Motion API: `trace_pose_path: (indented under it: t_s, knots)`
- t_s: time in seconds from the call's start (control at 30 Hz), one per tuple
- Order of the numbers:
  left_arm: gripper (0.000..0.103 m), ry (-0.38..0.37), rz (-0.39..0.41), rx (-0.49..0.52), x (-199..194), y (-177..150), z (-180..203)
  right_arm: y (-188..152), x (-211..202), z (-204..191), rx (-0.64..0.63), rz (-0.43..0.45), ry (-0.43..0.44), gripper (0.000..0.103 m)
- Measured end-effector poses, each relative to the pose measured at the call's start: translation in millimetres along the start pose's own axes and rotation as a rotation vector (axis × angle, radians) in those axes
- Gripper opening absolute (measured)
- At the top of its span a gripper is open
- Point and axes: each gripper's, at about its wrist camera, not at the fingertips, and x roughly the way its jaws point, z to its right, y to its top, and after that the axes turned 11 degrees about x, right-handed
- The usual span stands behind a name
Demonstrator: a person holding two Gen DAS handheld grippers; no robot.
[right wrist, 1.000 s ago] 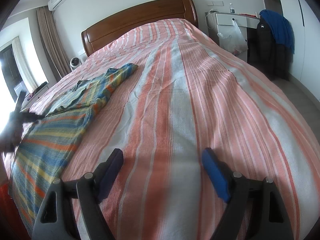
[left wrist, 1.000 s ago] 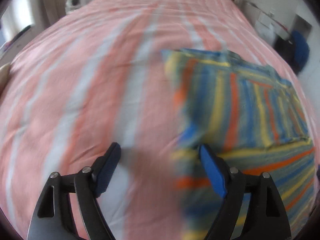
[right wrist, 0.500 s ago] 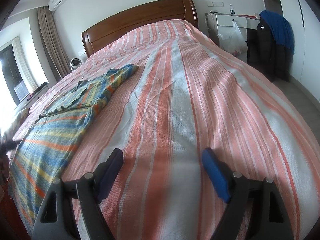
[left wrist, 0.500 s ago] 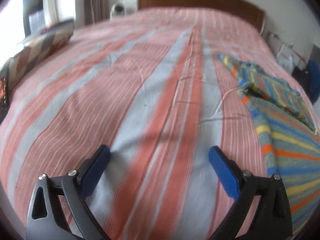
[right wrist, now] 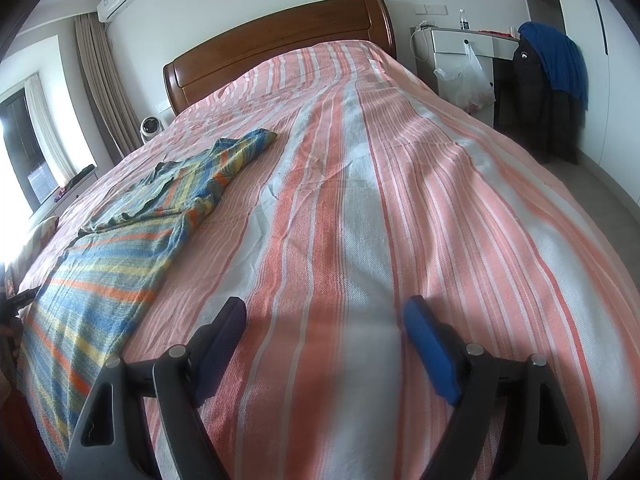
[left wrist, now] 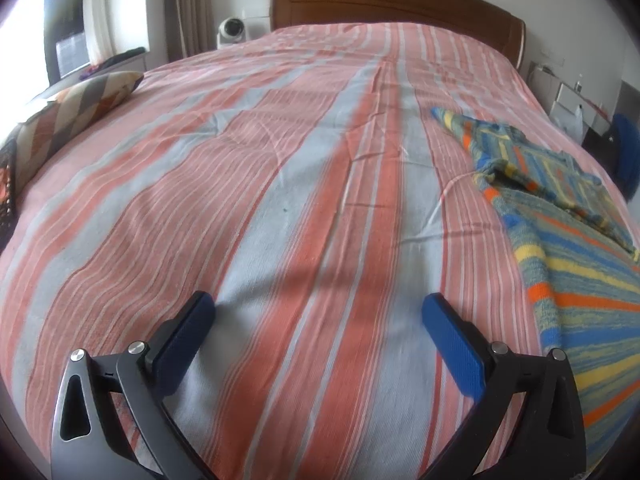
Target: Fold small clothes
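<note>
A small knitted garment (left wrist: 568, 240) striped in blue, yellow, orange and green lies flat on the pink-and-white striped bed (left wrist: 280, 160). In the left wrist view it is at the right edge; in the right wrist view the garment (right wrist: 132, 232) lies at the left, with one sleeve reaching toward the headboard. My left gripper (left wrist: 316, 316) is open and empty, low over bare bedspread to the left of the garment. My right gripper (right wrist: 324, 320) is open and empty, over bare bedspread to the right of the garment.
A wooden headboard (right wrist: 280, 40) stands at the far end. A patterned pillow (left wrist: 68, 120) lies at the bed's left edge. A white nightstand (right wrist: 460, 48) with a plastic bag and a chair with dark and blue jackets (right wrist: 552, 80) stand to the right of the bed.
My left gripper has swung left, off the garment, and now faces the headboard over bare bedspread. My right gripper has not moved.
</note>
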Motion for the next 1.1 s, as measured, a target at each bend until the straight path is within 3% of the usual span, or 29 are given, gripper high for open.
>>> trace_pose_path:
  t_s: [1.1]
  knots:
    - [0.103,0.011,0.005,0.007,0.3,-2.2,3.6,-0.3,-2.0,0.7,0.004,0.003,0.007,0.081]
